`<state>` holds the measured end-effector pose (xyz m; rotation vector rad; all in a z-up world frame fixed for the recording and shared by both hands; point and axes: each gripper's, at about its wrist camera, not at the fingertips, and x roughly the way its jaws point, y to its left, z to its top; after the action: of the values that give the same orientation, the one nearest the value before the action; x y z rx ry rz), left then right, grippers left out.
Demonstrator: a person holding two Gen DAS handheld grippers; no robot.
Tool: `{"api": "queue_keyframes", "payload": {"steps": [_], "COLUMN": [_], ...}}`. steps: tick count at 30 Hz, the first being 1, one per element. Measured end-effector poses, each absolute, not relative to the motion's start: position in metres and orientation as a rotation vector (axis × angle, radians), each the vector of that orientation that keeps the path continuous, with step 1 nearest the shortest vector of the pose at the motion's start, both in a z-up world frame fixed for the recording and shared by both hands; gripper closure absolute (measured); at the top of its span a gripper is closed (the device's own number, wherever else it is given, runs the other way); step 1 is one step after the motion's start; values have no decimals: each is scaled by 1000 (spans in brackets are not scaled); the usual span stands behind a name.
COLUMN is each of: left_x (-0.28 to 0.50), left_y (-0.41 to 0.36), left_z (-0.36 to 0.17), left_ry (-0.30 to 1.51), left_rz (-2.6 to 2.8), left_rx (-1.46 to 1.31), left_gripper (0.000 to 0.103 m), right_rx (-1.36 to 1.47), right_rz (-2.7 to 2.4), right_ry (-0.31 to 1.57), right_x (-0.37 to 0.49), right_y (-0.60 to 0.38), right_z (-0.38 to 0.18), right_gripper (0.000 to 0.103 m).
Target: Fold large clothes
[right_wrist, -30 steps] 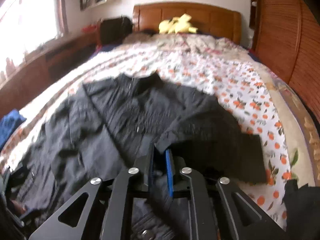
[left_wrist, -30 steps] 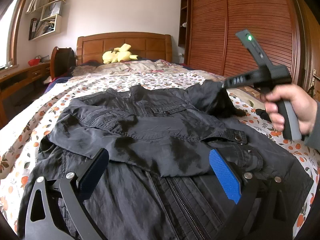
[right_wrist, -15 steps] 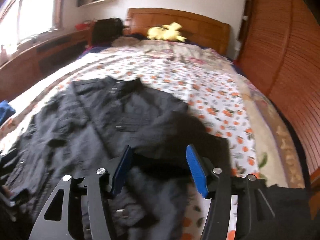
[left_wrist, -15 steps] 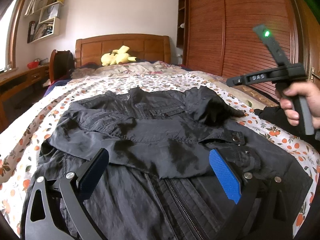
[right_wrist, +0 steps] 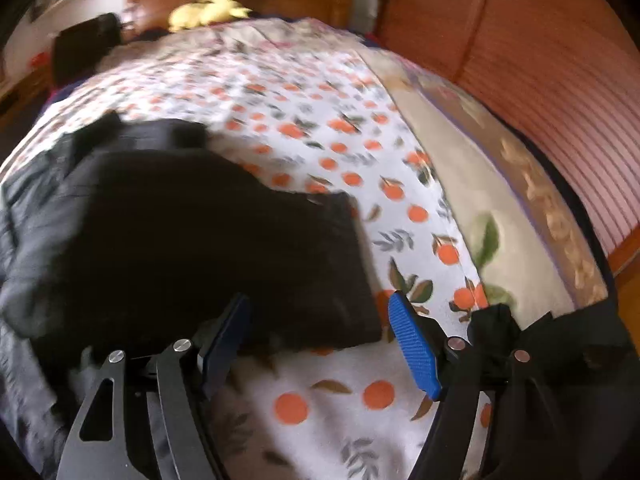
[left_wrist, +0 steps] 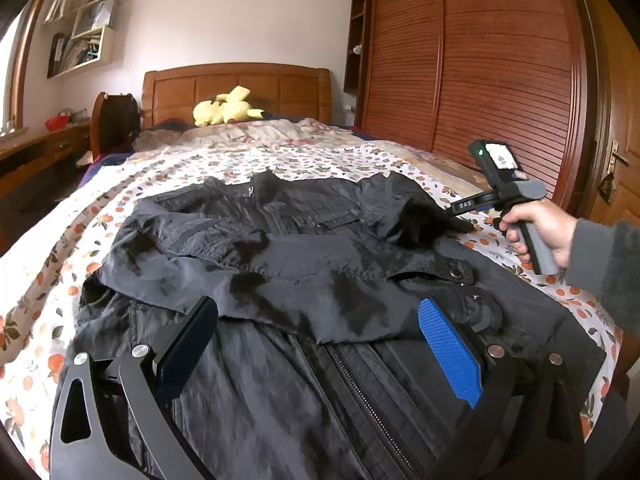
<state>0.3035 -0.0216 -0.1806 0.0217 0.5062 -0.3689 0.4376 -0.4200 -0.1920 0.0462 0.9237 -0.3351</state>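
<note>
A black jacket [left_wrist: 304,276] lies front up on the bed, one sleeve folded across its chest. My left gripper [left_wrist: 316,344] is open and empty, low over the jacket's zipper and the folded sleeve's edge. My right gripper [right_wrist: 320,340] is open and empty, its jaws wide apart over the black flap of the jacket [right_wrist: 224,248] at the right shoulder. In the left wrist view the right gripper [left_wrist: 464,206] is held by a hand at the jacket's far right edge, fingertips hidden by cloth.
The bed has an orange-print sheet [left_wrist: 200,164] and a wooden headboard [left_wrist: 240,88] with a yellow plush toy [left_wrist: 224,108]. A slatted wooden wardrobe [left_wrist: 480,64] stands along the right side. A desk [left_wrist: 36,148] runs along the left.
My right gripper opened, let go of the sleeve it held, and moved right and down to the jacket's right edge. The left gripper barely moved.
</note>
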Motion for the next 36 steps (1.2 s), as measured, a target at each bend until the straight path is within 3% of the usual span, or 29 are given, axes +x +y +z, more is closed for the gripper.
{"api": "queue_keyframes", "payload": {"steps": [11, 12, 15, 17, 36], "left_x": [307, 307, 306, 304, 276], "left_y": [-9, -8, -7, -5, 21], "left_z": [-180, -179, -177, -176, -154], "left_ry": [521, 520, 516, 512, 458], "left_rz": [-352, -349, -338, -331, -283], "left_rx": [6, 5, 11, 16, 22], "left_gripper": [2, 2, 2, 2, 2], "right_rx": [199, 205, 215, 140, -49], "right_rz": [-307, -303, -236, -224, -1], "right_ry": [1040, 1037, 1011, 968, 614], "right_x": [450, 449, 443, 437, 367], "right_y": [-439, -439, -432, -416, -282], "right_z": [-224, -223, -215, -200, -56], "right_gripper": [34, 44, 88, 93, 95]}}
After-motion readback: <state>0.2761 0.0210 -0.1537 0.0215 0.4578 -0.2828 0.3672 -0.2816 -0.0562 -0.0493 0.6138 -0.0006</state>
